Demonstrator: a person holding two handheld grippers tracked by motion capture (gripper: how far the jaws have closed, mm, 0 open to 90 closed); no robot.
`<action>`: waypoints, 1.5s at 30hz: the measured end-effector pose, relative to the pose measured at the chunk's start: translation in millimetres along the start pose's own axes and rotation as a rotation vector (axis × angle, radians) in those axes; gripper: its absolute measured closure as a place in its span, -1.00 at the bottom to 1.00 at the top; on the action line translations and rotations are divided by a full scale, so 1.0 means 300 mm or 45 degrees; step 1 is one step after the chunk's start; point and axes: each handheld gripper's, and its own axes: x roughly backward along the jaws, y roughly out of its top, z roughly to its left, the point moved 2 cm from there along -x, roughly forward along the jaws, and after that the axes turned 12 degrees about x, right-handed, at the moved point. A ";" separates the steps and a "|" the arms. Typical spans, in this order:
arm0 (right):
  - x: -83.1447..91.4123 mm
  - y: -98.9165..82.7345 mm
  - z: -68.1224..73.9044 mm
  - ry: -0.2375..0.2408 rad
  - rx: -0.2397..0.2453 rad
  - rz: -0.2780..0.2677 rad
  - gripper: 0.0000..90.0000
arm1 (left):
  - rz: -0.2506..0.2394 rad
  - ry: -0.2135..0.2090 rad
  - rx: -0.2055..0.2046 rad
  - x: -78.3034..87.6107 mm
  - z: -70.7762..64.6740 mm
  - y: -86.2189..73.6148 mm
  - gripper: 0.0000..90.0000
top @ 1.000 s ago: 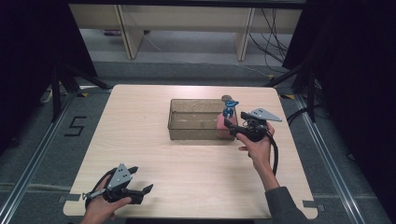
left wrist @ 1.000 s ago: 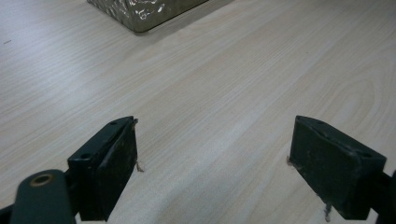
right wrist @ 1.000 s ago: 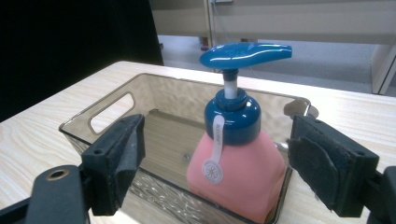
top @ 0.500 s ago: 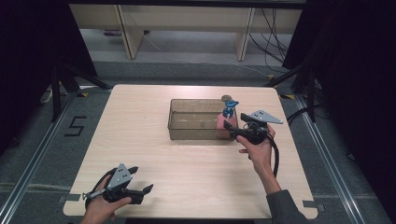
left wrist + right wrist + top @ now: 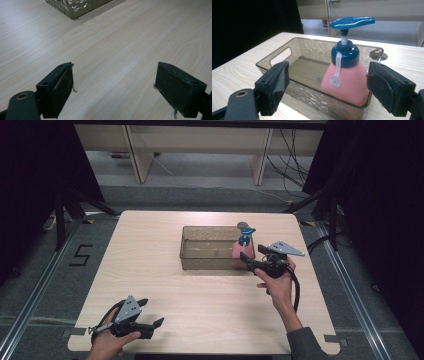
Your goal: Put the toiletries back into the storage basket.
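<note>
We see a pale wooden table (image 5: 150,265) carrying a clear smoky plastic bin (image 5: 210,249). A pink soap bottle with a blue pump (image 5: 344,72) stands upright inside its right end. Our right gripper (image 5: 248,261) hangs spread just beside it; our left gripper (image 5: 152,326) rests spread near the table's front edge.

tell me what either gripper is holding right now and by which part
Nothing is held. The right hand-held gripper is open, facing the pink pump bottle with the blue top standing inside the clear plastic bin. The left hand-held gripper is open over bare table.
</note>
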 end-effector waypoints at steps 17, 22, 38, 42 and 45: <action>0.025 -0.021 0.032 0.036 -0.003 0.003 -0.57 | 0.010 0.007 -0.009 0.001 0.001 0.000 -0.67; 0.036 -0.028 0.038 0.030 0.042 0.010 -0.57 | 0.011 0.011 -0.008 0.002 0.001 0.000 -0.67; 0.065 -0.051 0.072 0.067 -0.023 -0.001 -0.57 | 0.012 0.012 -0.013 0.000 0.004 0.000 -0.67; 0.072 -0.058 0.073 0.066 0.018 0.005 -0.57 | 0.010 0.008 -0.010 -0.002 0.003 -0.001 -0.67; 0.074 -0.065 0.080 0.073 0.022 -0.002 -0.57 | 0.013 0.009 -0.011 -0.001 0.002 -0.001 -0.67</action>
